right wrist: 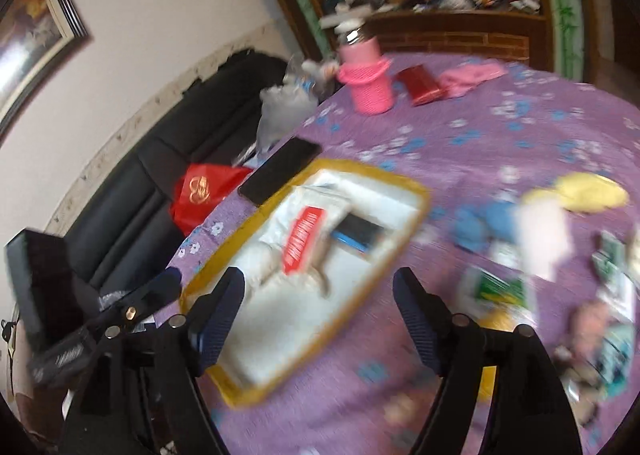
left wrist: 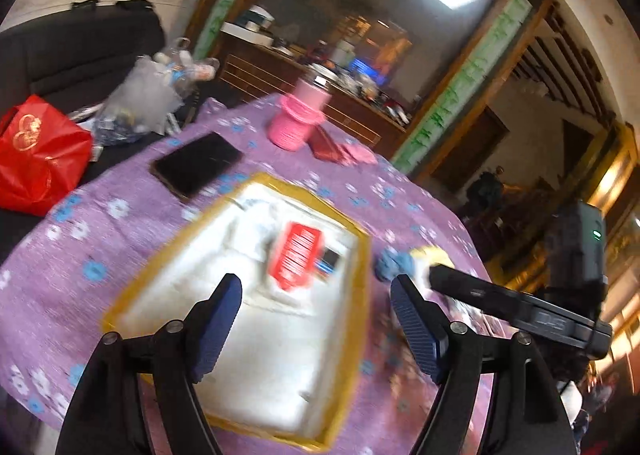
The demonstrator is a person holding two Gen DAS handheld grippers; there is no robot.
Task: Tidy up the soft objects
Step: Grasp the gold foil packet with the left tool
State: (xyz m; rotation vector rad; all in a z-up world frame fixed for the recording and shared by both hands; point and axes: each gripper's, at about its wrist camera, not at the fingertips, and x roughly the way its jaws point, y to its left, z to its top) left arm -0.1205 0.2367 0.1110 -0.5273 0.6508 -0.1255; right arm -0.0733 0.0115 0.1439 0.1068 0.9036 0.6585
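Observation:
A yellow-rimmed tray (left wrist: 132, 287) (right wrist: 420, 195) lies on the purple flowered tablecloth (left wrist: 80, 255). In it is a white soft bundle (left wrist: 248, 315) (right wrist: 272, 295) with a red label (left wrist: 298, 255) (right wrist: 302, 239). My left gripper (left wrist: 316, 281) hangs open over the tray with nothing between its fingers. My right gripper (right wrist: 320, 275) is open and empty too, over the tray's near right side. To the right of the tray, a blue soft item (left wrist: 390, 263) (right wrist: 480, 223), a yellow one (right wrist: 592, 191) and a pale pink one (right wrist: 544, 239) rest on the cloth, blurred.
Behind the tray are a black phone (left wrist: 196, 167) (right wrist: 280, 171), a pink bottle in a knit holder (left wrist: 298, 119) (right wrist: 366, 75), a red wallet (right wrist: 420, 85) and a pink cloth (right wrist: 472, 75). Small packets (right wrist: 496, 287) clutter the right. A red bag (left wrist: 36, 155) sits on a black sofa (right wrist: 160, 159).

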